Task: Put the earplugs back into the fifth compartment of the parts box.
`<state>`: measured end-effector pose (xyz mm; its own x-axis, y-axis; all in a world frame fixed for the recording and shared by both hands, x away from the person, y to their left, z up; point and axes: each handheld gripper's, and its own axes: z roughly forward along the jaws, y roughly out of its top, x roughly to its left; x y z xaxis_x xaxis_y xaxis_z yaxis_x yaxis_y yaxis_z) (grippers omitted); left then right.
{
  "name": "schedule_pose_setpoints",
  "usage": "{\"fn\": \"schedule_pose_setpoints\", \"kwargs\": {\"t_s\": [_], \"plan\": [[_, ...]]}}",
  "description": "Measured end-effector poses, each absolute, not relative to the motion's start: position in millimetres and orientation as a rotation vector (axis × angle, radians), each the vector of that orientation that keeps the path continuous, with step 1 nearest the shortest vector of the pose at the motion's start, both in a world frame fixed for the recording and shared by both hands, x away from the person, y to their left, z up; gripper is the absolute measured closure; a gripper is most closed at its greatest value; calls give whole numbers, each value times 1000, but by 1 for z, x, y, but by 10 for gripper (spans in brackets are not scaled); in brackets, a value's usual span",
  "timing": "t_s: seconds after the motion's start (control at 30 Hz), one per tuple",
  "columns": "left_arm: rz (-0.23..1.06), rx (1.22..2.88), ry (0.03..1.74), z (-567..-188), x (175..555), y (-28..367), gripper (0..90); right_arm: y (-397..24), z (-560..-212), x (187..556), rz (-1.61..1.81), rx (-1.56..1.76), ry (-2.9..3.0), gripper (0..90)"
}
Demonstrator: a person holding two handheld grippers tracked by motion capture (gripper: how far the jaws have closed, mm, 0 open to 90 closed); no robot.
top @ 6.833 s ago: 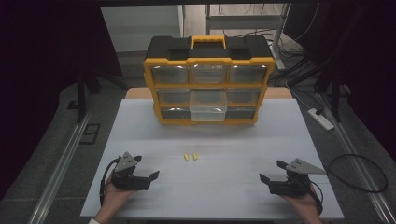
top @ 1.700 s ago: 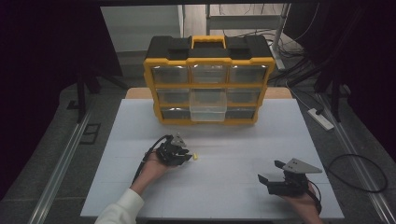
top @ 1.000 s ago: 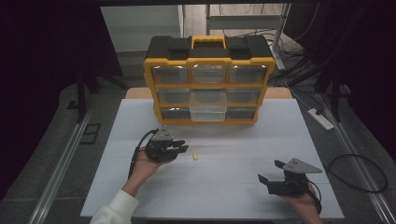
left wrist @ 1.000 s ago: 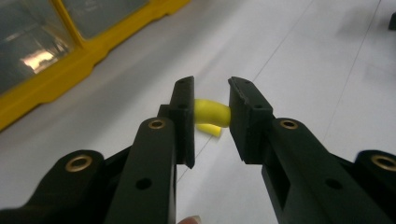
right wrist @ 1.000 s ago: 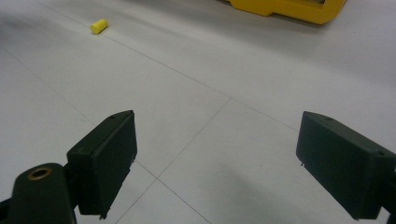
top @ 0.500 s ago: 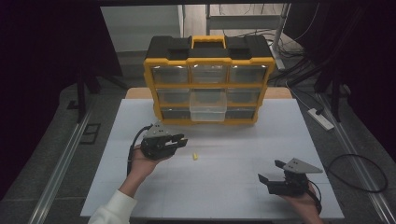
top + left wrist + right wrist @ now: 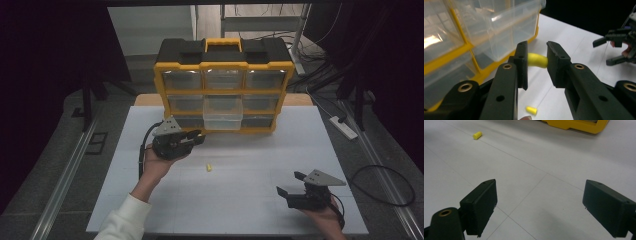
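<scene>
My left gripper [image 7: 196,136] [image 7: 537,62] is shut on a small yellow foam earplug [image 7: 537,60], squeezed between its jaws. It is raised above the table just left of the pulled-out clear drawer [image 7: 222,113] [image 7: 506,27] of the yellow-and-black organiser [image 7: 223,85]. A second yellow earplug [image 7: 209,167] [image 7: 531,110] [image 7: 477,135] lies on the white table in the middle. My right gripper [image 7: 290,184] [image 7: 541,207] rests low at the front right, jaws wide apart with nothing between them.
The organiser stands at the back of the white table [image 7: 250,200], with several clear drawers in three rows. A power strip [image 7: 343,127] and cables lie on the floor to the right. A metal rail [image 7: 70,170] runs along the left.
My left gripper has lifted one earplug from the table and carried it back and up toward the open drawer. One earplug stays on the table. The right gripper has not moved.
</scene>
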<state>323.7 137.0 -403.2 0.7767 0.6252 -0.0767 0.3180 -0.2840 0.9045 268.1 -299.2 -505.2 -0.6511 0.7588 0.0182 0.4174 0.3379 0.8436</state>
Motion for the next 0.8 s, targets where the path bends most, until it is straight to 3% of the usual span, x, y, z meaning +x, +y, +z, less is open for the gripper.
{"fn": "schedule_pose_setpoints", "kwargs": {"t_s": [0.8], "plan": [[372, 1846, 688, -370, 352, 120, 706, -299, -506, 268, 1230, 1038, 2234, 131]]}}
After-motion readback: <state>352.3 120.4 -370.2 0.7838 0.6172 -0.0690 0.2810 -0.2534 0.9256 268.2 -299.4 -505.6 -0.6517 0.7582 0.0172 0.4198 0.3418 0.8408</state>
